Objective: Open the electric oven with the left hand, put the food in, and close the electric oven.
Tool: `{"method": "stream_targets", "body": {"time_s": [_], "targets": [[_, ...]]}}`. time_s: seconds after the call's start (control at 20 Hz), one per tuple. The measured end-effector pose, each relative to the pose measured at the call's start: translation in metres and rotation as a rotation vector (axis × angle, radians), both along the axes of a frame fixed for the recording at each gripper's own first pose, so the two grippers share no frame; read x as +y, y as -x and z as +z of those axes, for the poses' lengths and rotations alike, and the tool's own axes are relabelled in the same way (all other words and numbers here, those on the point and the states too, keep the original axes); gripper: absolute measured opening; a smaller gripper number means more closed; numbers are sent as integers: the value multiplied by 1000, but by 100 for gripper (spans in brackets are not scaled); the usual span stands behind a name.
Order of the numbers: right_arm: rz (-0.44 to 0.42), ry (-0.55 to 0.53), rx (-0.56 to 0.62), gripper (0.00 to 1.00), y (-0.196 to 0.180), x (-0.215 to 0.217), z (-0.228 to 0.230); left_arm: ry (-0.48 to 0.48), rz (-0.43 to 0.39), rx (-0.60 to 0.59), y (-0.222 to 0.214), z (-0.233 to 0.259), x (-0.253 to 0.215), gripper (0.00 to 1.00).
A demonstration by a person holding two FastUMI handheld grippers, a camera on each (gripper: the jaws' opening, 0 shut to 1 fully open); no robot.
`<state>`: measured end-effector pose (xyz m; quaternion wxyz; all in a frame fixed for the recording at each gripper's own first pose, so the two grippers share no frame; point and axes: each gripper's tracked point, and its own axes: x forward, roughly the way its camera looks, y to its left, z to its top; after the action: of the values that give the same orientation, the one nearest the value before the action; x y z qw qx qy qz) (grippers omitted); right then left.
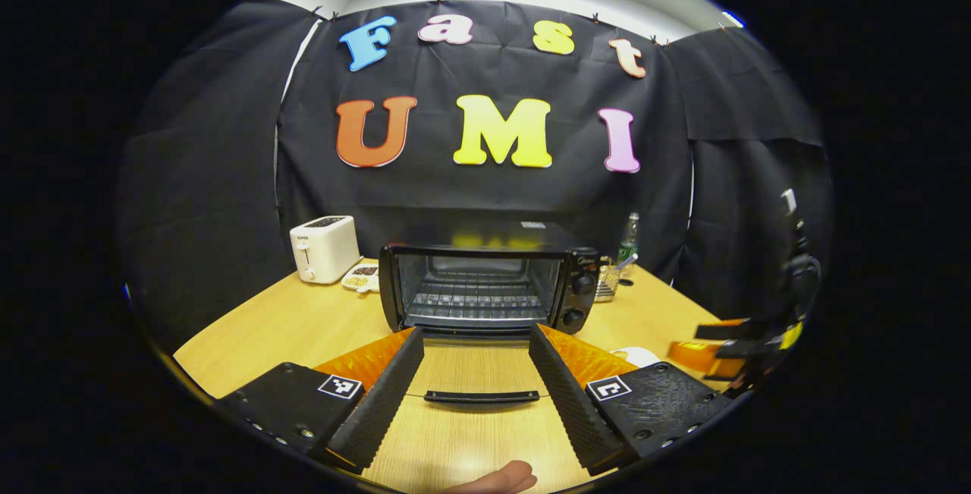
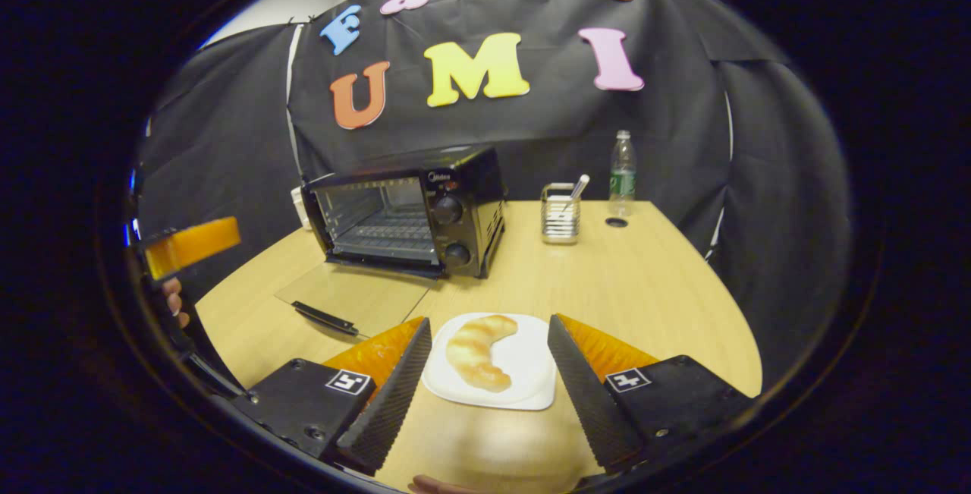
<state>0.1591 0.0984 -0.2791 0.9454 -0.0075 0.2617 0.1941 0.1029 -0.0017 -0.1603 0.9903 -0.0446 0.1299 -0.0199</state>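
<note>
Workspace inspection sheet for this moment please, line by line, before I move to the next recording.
Surface: wooden table, round-edged.
Job's things: electric oven with its glass door folded down flat, rack bare; croissant on a white plate, in front of the oven.
Clutter: white toaster, small snack dish, metal utensil holder, water bottle.
Grippers: left gripper open, in front of the door handle; right gripper open, either side of the plate, nothing held.
Cables: nothing seen.
Surroundings: black cloth booth wall.
</note>
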Motion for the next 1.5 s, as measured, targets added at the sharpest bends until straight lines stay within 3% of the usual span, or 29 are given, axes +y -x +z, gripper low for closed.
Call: {"method": "stream_targets", "body": {"time_s": [0.1, 0.25, 0.3, 0.35, 0.45, 0.5, 0.55, 0.6, 0.65, 0.75, 0.85, 0.9, 1.0, 1.25, 1.5], "targets": [[39, 0, 75, 87, -2, 11, -26, -34, 8, -48, 25, 31, 7, 92], [117, 37, 105, 85, -1, 26, -51, -109, 45, -85, 52, 44, 14, 92], [152, 52, 106, 84, 1, 33, -56, -123, 46, -93, 60, 48, 10, 100], [162, 65, 119, 83, -1, 36, -61, -135, 34, -104, 67, 52, 4, 92], [123, 84, 133, 82, -6, 32, -67, -153, 6, -127, 77, 61, -2, 92], [111, 87, 135, 82, -8, 33, -69, -153, 0, -140, 80, 65, -3, 85], [98, 94, 133, 82, -12, 32, -70, -145, -5, -141, 83, 64, -4, 95], [78, 114, 144, 76, -16, 28, -75, -136, 1, -130, 85, 59, -2, 89], [65, 122, 153, 75, -20, 27, -79, -129, -3, -115, 86, 53, -4, 94], [55, 135, 181, 72, -22, 24, -89, -129, -15, -100, 88, 49, -5, 95], [35, 113, 161, 70, -20, 25, -81, -126, -1, -99, 90, 48, 3, 95], [41, 84, 155, 52, -17, 29, -76, -118, 7, -103, 90, 50, 7, 95], [68, 49, 120, 46, -6, 41, -62, -99, 22, -115, 91, 56, 18, 95], [76, 15, 4, 45, 7, 68, -22, -92, 57, -144, 97, 66, 48, 95], [177, -29, -23, 45, 15, 129, 3, -79, 70, -164, 99, 73, 66, 95]]}}
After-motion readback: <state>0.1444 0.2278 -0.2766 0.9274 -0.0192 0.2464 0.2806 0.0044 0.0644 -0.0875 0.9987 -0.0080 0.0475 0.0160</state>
